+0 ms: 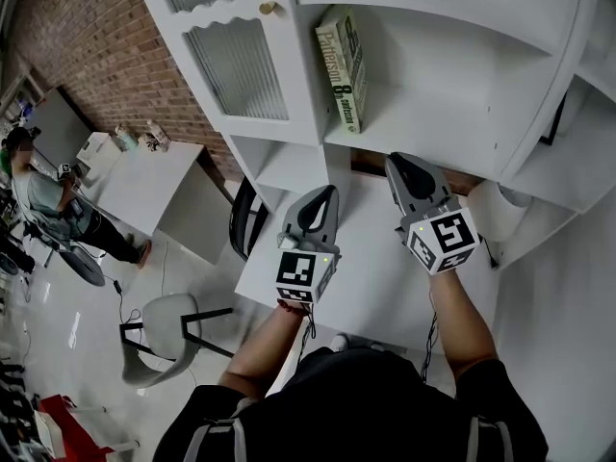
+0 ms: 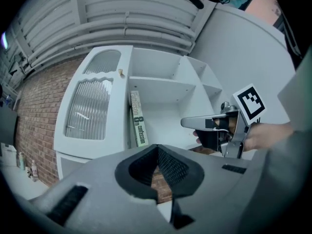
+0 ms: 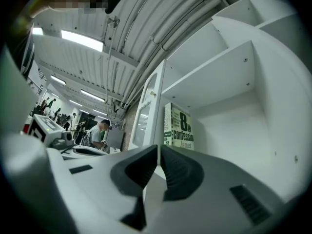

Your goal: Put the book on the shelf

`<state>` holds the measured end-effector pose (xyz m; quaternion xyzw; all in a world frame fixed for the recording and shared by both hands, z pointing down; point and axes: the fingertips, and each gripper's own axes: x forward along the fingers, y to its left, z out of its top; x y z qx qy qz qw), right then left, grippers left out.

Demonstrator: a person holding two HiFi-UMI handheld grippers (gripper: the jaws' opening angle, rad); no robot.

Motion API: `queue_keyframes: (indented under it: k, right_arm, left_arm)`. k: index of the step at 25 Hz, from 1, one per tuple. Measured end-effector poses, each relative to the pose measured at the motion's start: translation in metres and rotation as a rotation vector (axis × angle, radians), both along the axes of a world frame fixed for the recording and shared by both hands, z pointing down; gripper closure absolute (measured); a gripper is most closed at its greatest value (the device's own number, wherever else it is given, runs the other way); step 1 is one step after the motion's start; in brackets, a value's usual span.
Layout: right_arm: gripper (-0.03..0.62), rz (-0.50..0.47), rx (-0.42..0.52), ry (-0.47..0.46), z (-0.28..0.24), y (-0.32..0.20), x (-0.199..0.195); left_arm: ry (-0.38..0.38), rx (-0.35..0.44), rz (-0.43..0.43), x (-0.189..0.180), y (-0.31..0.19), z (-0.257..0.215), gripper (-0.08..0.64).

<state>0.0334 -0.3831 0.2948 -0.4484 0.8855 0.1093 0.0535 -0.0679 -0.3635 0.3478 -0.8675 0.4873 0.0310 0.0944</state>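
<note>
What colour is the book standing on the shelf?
Book: pale green, dark green lettering; clearest in right gripper view.

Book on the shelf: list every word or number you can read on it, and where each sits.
"8th confession": front cover of the green-and-white paperback book standing upright on the white wooden shelf; it also runs along the spine.
"James": front cover, just below the title.
"Patterson": along the spine, in the head view.
Fine print down the cover's left strip: too small to read.
</note>
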Motion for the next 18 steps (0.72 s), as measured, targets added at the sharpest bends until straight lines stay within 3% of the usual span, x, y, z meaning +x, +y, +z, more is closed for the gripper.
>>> queue_keyframes:
  k: [5, 18]
  right_arm:
    - [0.551, 0.025, 0.008, 0.000, 0.008, 0.018, 0.010]
    - [0.552, 0.040, -0.074, -0.044, 0.049, 0.045, 0.029]
  left_arm:
    - [0.047, 0.002, 0.012, -0.002, 0.012, 0.004, 0.541]
    - [0.064, -0.047, 0.024, -0.003, 0.026, 0.028, 0.541]
